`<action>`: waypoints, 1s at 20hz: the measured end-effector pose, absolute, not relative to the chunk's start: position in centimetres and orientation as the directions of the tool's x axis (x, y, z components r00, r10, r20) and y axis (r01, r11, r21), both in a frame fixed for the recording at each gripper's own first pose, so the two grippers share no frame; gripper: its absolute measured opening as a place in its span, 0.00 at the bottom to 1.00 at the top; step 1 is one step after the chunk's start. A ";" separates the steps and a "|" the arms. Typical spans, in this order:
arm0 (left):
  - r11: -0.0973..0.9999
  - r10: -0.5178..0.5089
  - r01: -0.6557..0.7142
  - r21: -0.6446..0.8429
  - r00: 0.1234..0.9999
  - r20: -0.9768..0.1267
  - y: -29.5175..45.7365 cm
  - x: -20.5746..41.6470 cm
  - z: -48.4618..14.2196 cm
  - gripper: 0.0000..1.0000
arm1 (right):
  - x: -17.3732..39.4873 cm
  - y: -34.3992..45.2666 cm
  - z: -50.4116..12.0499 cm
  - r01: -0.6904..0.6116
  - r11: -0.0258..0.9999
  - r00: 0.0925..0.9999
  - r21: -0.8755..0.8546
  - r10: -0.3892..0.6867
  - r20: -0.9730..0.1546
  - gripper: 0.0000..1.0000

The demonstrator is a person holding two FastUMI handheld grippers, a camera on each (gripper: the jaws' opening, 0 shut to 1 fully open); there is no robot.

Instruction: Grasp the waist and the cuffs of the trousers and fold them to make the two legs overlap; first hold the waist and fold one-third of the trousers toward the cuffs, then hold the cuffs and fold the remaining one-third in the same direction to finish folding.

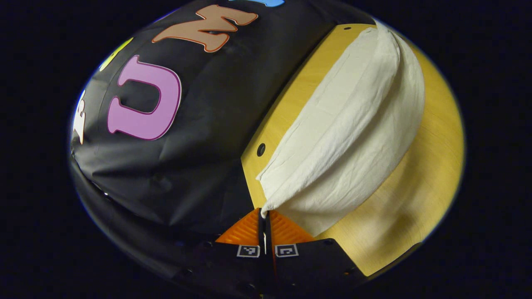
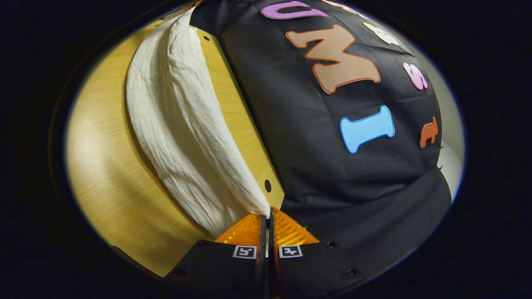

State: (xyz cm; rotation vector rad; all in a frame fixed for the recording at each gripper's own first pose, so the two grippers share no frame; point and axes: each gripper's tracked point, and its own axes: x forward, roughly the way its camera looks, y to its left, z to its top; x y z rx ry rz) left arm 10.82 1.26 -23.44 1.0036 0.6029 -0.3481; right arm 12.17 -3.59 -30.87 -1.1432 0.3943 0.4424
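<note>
Both grippers pinch cloth. Left gripper is clamped on one corner of the trousers, right gripper on another — fingers pressed together with fabric between. Trousers lie on the table, along its edge by the wall, partly lifted. Judgement: twin grips keep the edge taut so the fold carries over evenly.

Wooden table, black cloth wall behind, dim light
</note>
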 end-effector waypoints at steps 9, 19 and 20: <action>0.515 0.038 0.471 0.716 0.822 -0.568 -0.3 18.7 -23.7 0.00 | 19.2 -1.0 -33.2 -0.513 0.373 0.856 -0.774 0.146 -0.497 0.05; 0.501 0.110 0.416 0.759 0.839 -0.533 -2.6 22.9 -27.0 0.00 | 22.4 0.6 -41.0 -0.570 0.442 0.800 -0.693 0.104 -0.591 0.05; 0.505 0.118 0.406 0.761 0.842 -0.527 -2.6 23.4 -27.4 0.00 | 22.6 0.7 -41.4 -0.571 0.448 0.796 -0.688 0.099 -0.597 0.05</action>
